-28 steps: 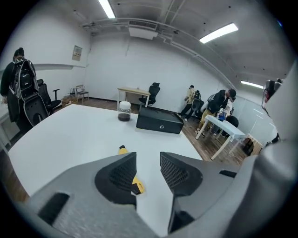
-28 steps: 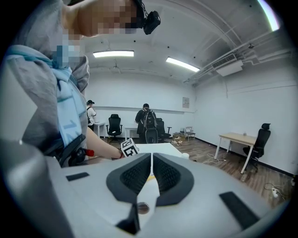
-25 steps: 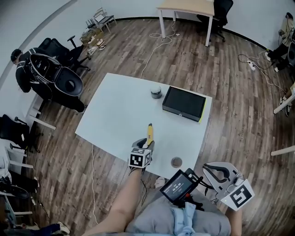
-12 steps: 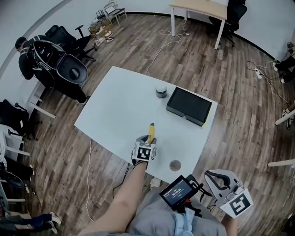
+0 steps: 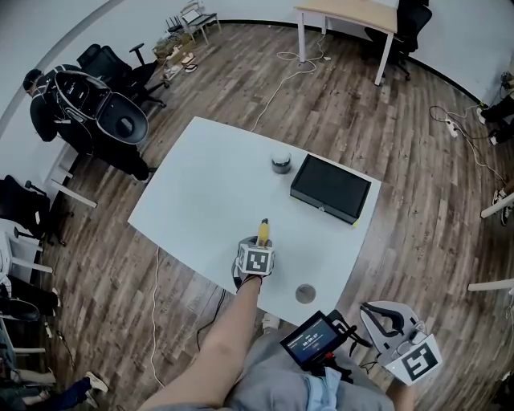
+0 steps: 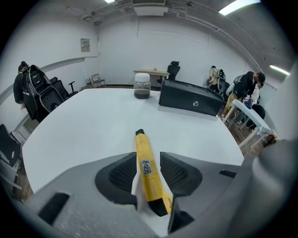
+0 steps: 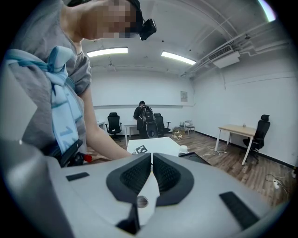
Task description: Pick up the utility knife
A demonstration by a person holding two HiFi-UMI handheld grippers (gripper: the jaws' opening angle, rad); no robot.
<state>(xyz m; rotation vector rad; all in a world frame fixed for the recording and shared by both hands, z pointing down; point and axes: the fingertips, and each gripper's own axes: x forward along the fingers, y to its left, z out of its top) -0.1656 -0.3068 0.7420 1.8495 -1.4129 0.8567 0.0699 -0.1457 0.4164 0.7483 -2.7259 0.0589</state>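
At the lower right of the head view, nearest the wearer: right gripper (image 5: 384,318), held off the table beside the person's lap. In the right gripper view its pads (image 7: 138,174) stand together, with nothing between them.

Lower centre of the head view: small screen unit (image 5: 312,339), at the person's waist.

Near edge of the white table (image 5: 197,193): round grey disc (image 5: 304,294), lying alone, right of the left gripper.

Centre of the head view: left gripper (image 5: 259,244), at the end of the outstretched arm over the table's near part. Jaws clamped on the utility knife (image 6: 145,160), one pad on each flank of its yellow body.

Utility knife, as seen from the head (image 5: 263,229): yellow, black-tipped, its nose reaching beyond the jaws toward the table's far side. Whether it touches the tabletop cannot be told.

Far part of the table: glass jar (image 6: 142,86) with a pale lid and dark contents, upright; just to its right, a flat black box (image 6: 188,100).

Upper left of the head view, on the wood floor: black office chairs (image 5: 120,120).

Top of the head view: wooden desk (image 5: 361,12).
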